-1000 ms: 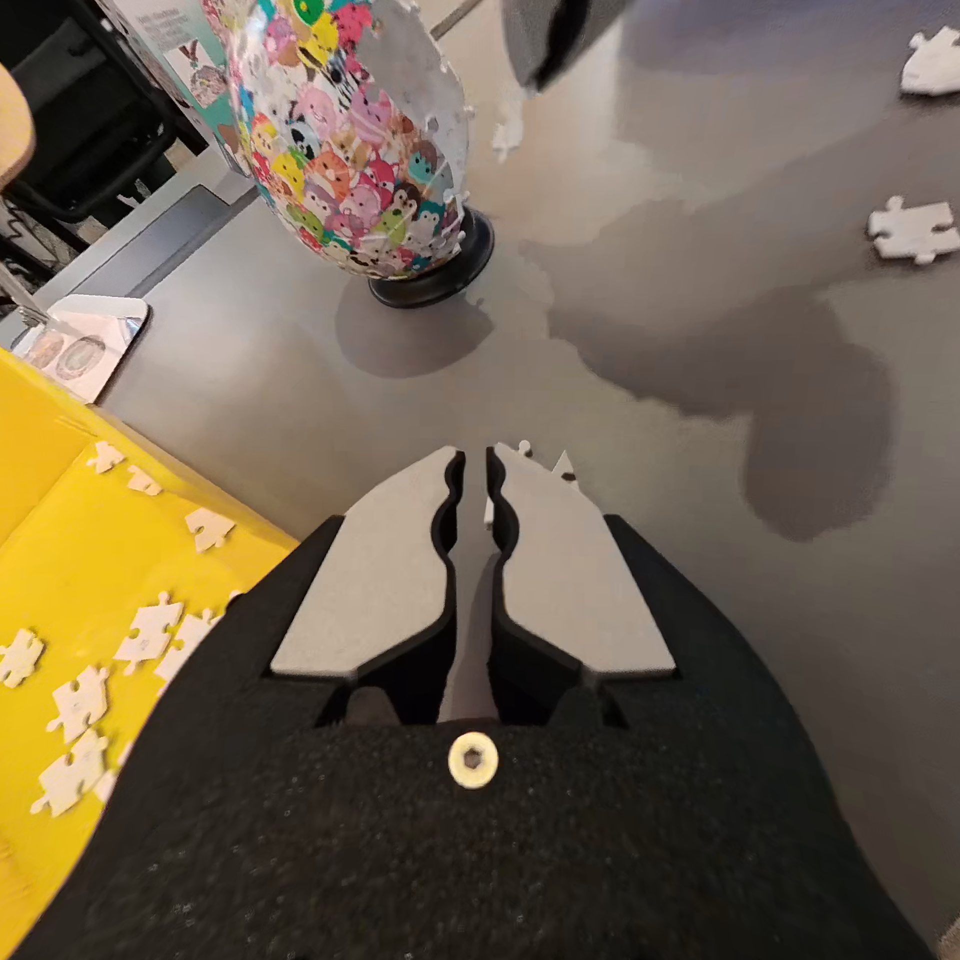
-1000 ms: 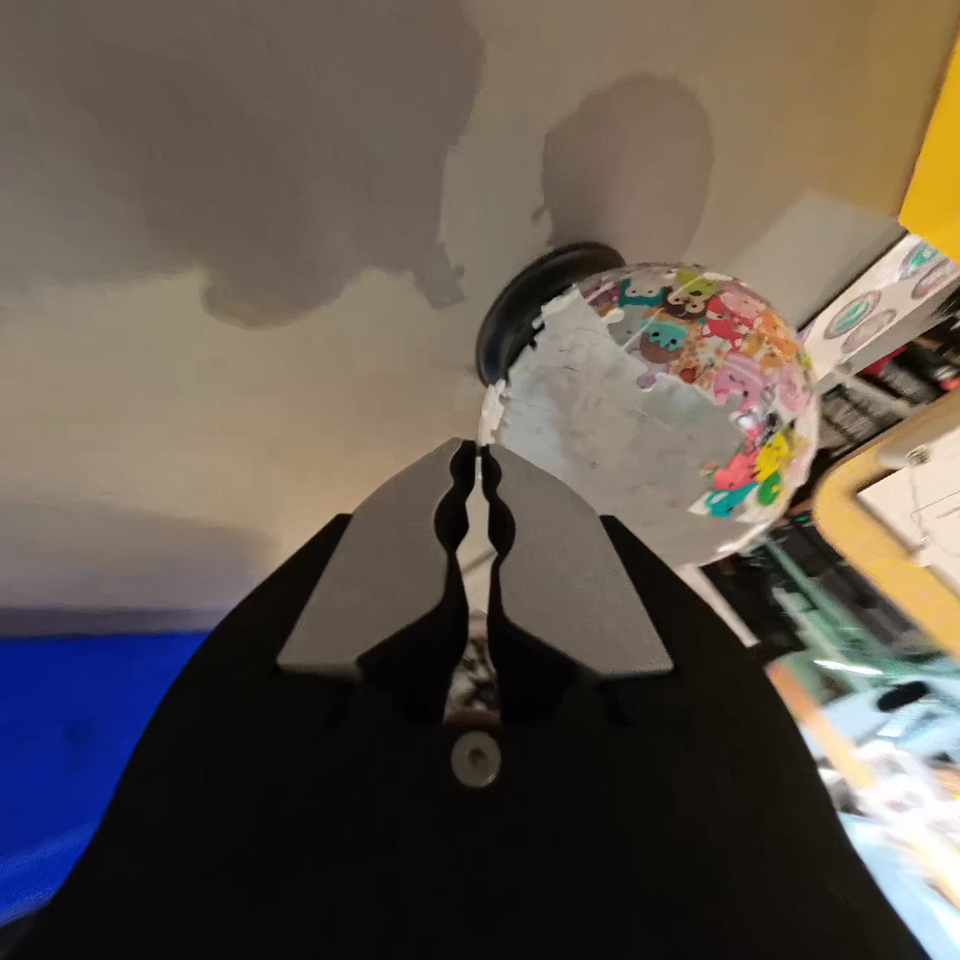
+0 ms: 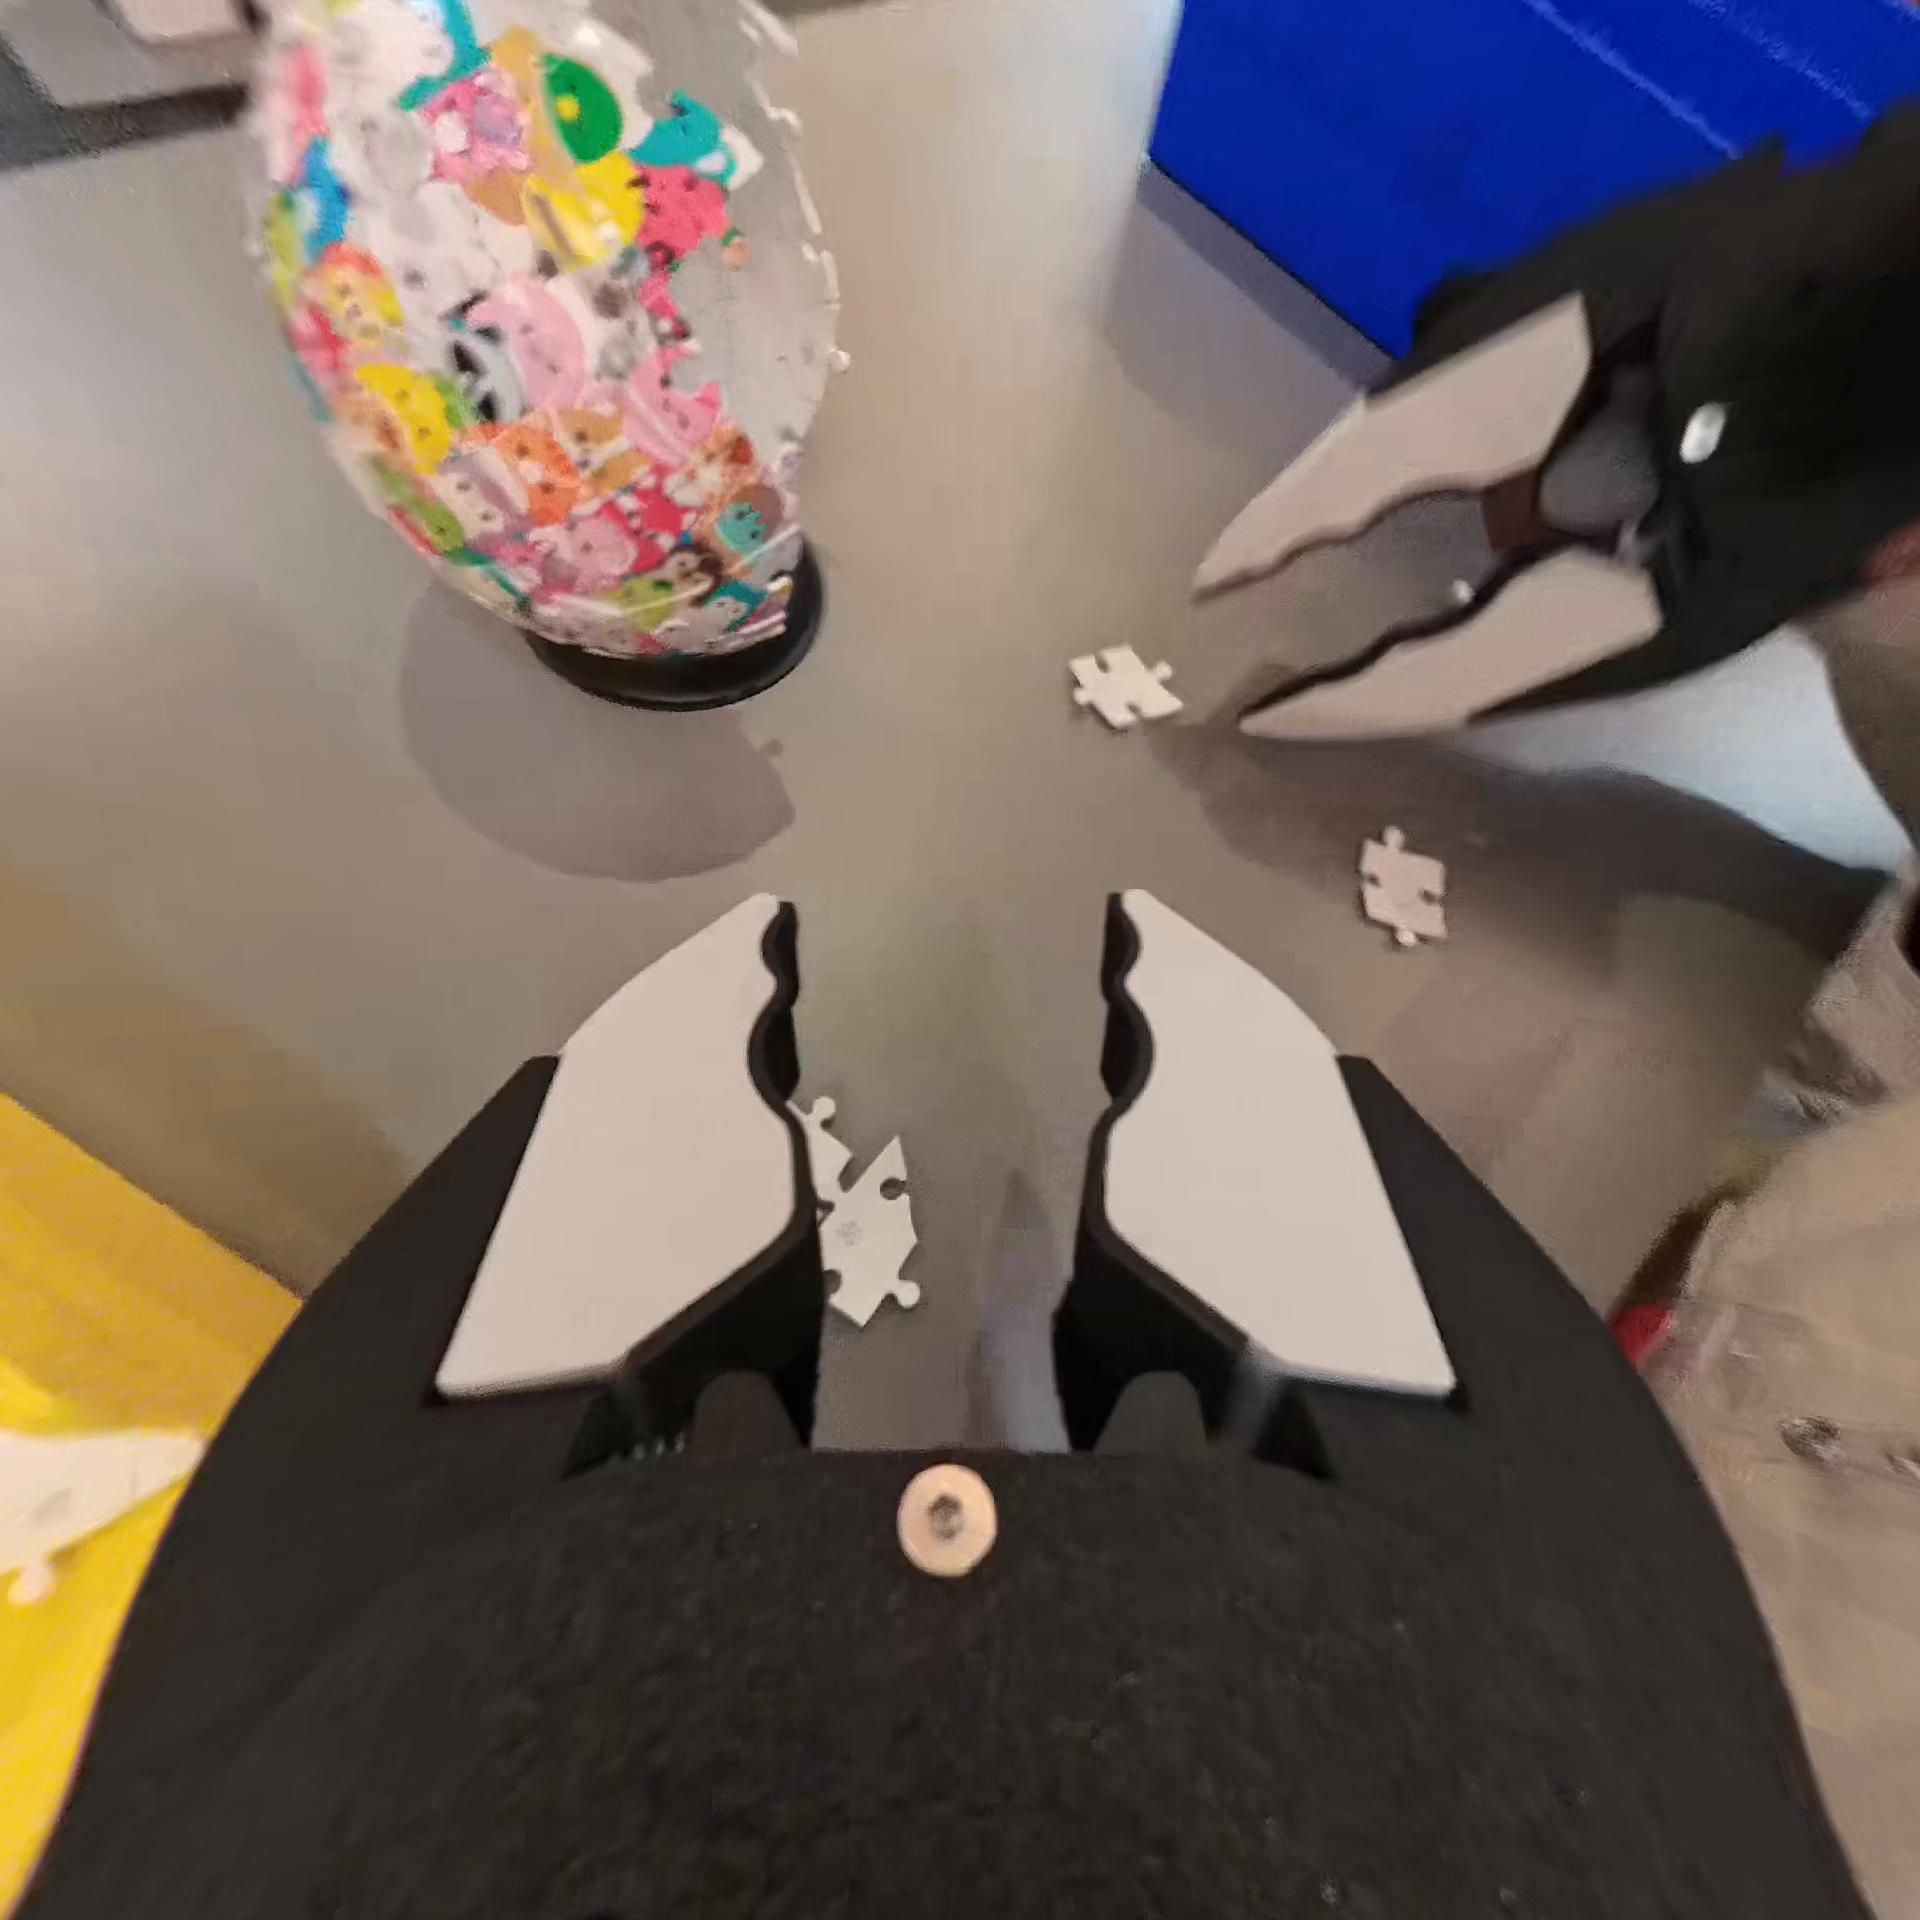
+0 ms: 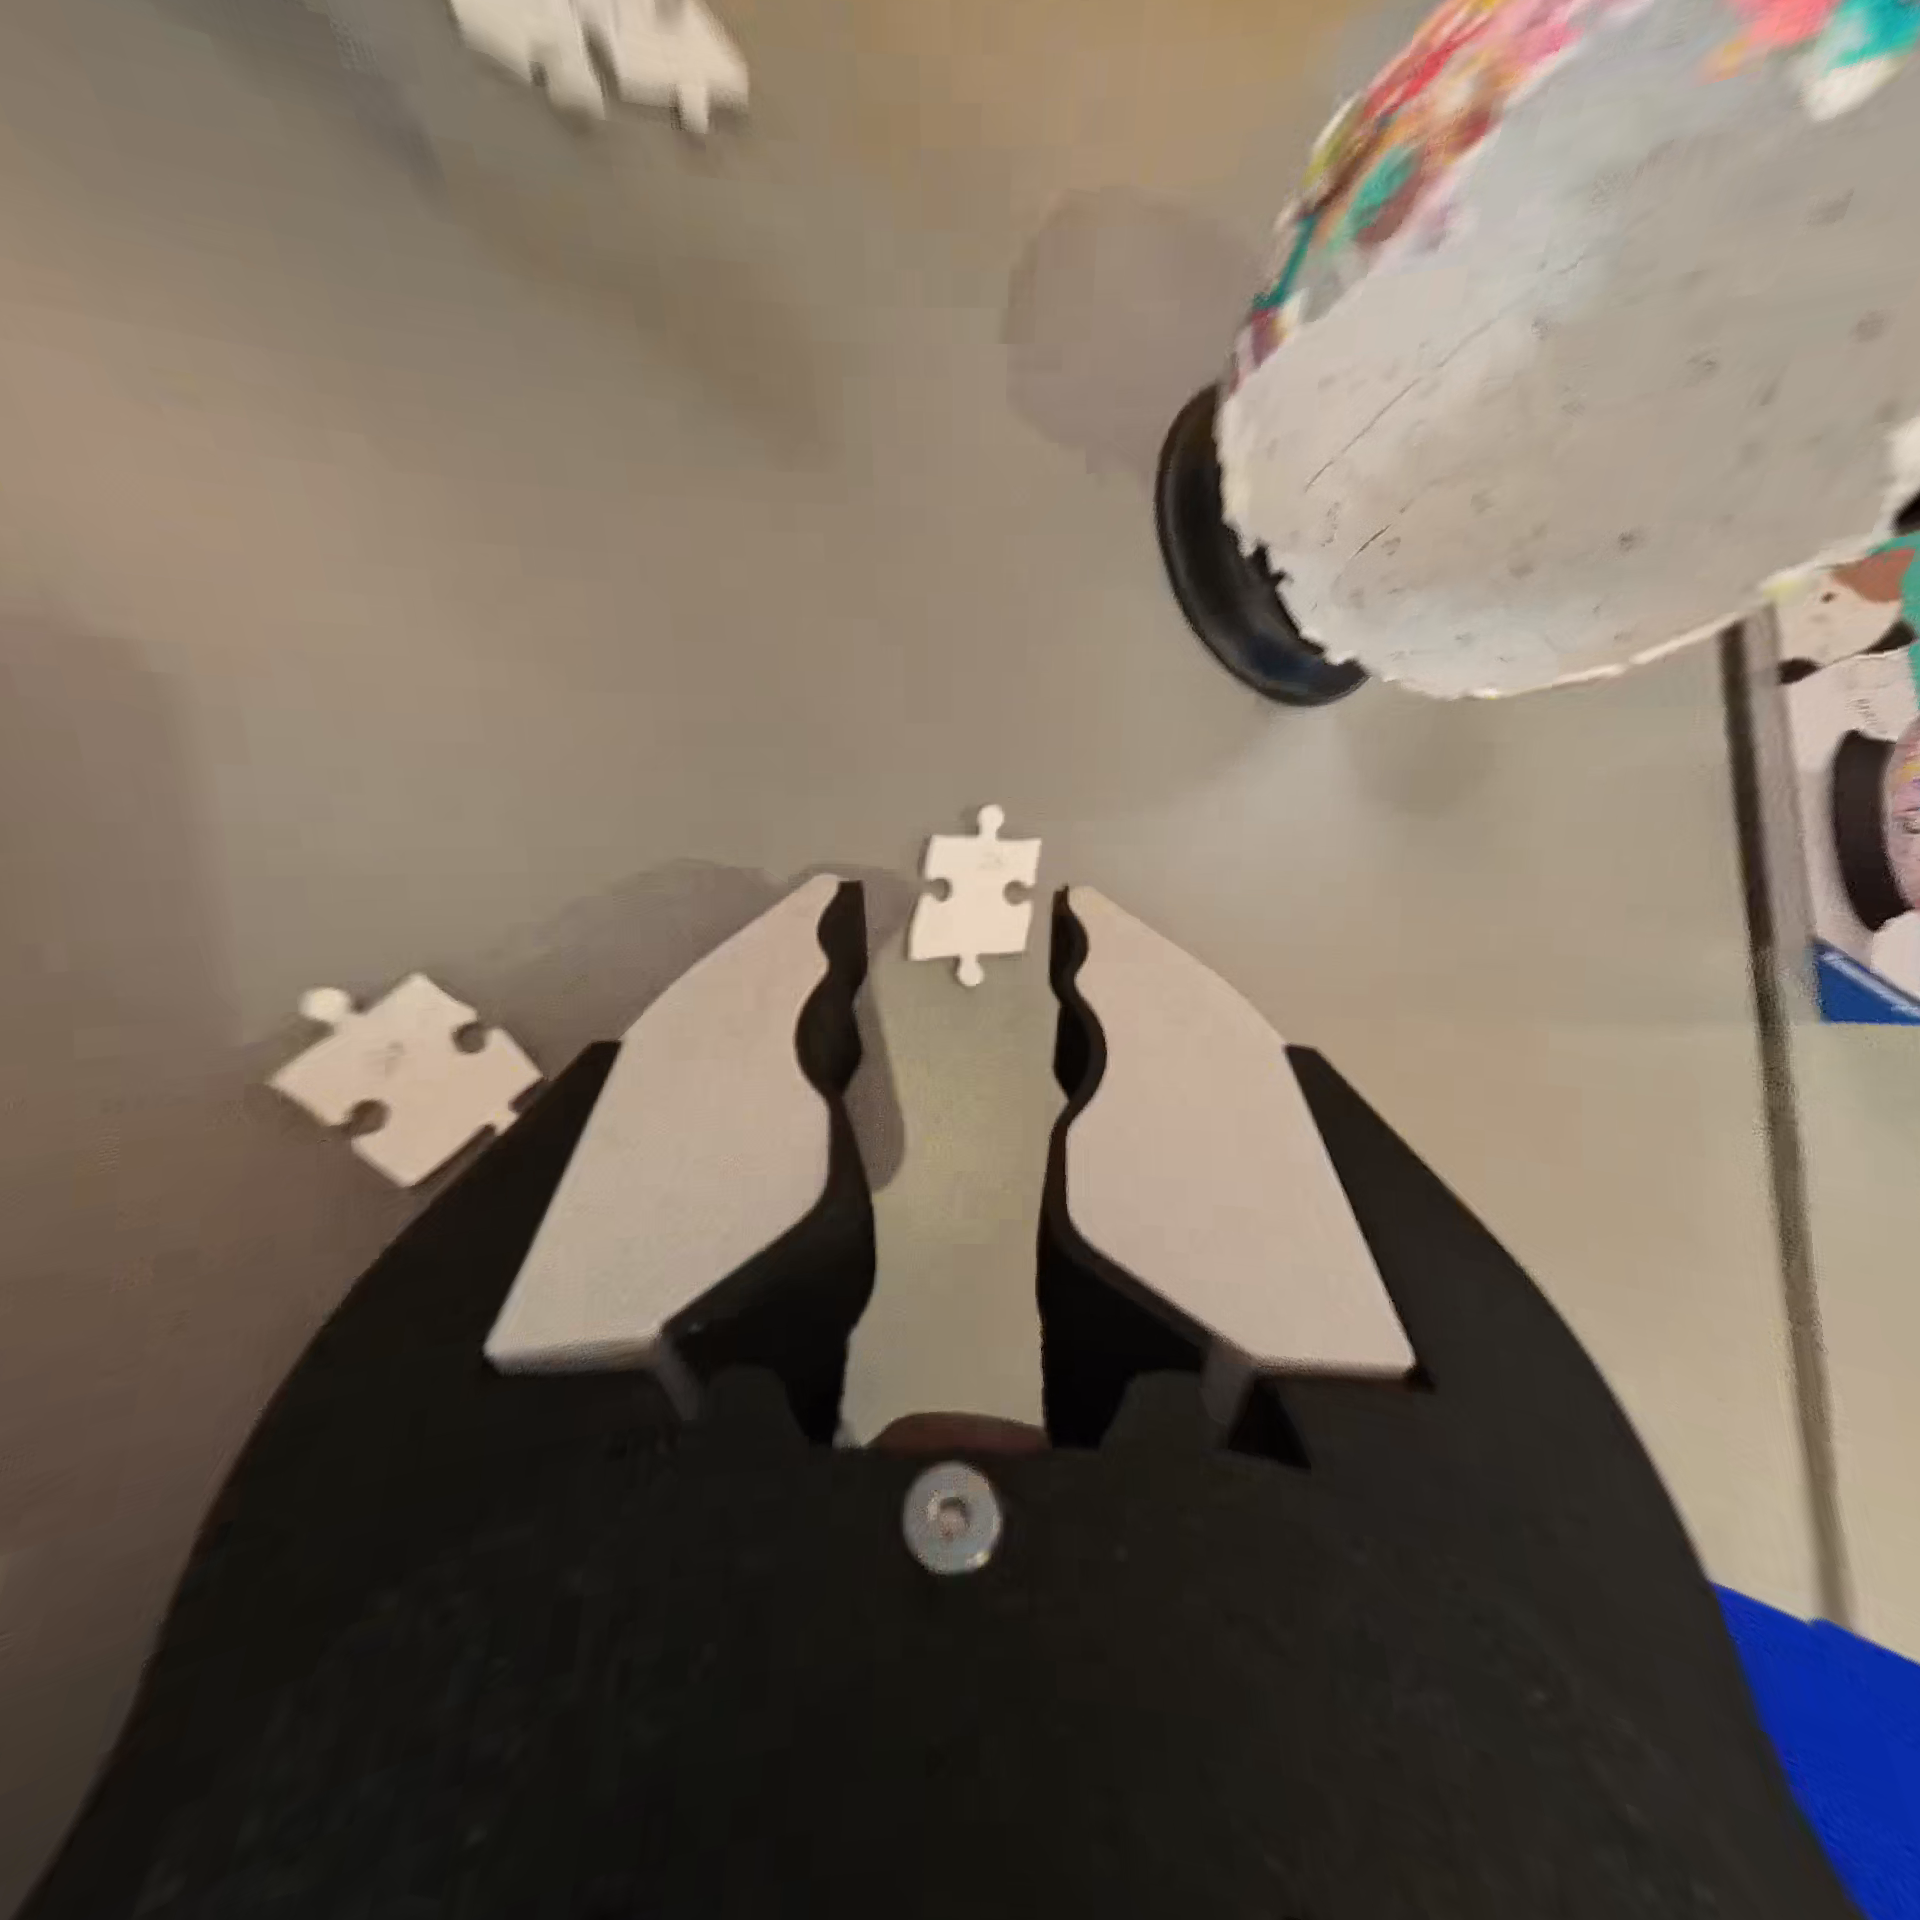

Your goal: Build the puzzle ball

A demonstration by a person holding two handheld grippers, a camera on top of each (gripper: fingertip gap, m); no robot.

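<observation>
The puzzle ball [image 3: 540,343] is partly built, with colourful cartoon pieces, and stands on a black ring stand [image 3: 675,665] at the far left of the grey table. My left gripper [image 3: 945,914] is open and empty above the table. A white piece [image 3: 868,1226] lies face down beside its left finger. My right gripper [image 4: 958,899] is open and low over the table, with a white piece [image 4: 977,899] lying between its fingertips. That gripper also shows in the left wrist view [image 3: 1226,652], just right of the same piece [image 3: 1125,686]. The ball's blank inner side [image 4: 1558,416] shows in the right wrist view.
Another loose piece [image 4: 405,1075] lies left of my right gripper and also shows in the left wrist view [image 3: 1403,899]. Blurred pieces [image 4: 613,52] lie farther off. A blue box [image 3: 1455,135] stands at the back right. A yellow box [image 3: 104,1299] holds pieces at the left. My hands' fingertips stand some 15 cm from each other.
My left gripper has opened, and the piece it held now lies on the table. My right gripper has left the ball, come down to the table and opened around a loose piece.
</observation>
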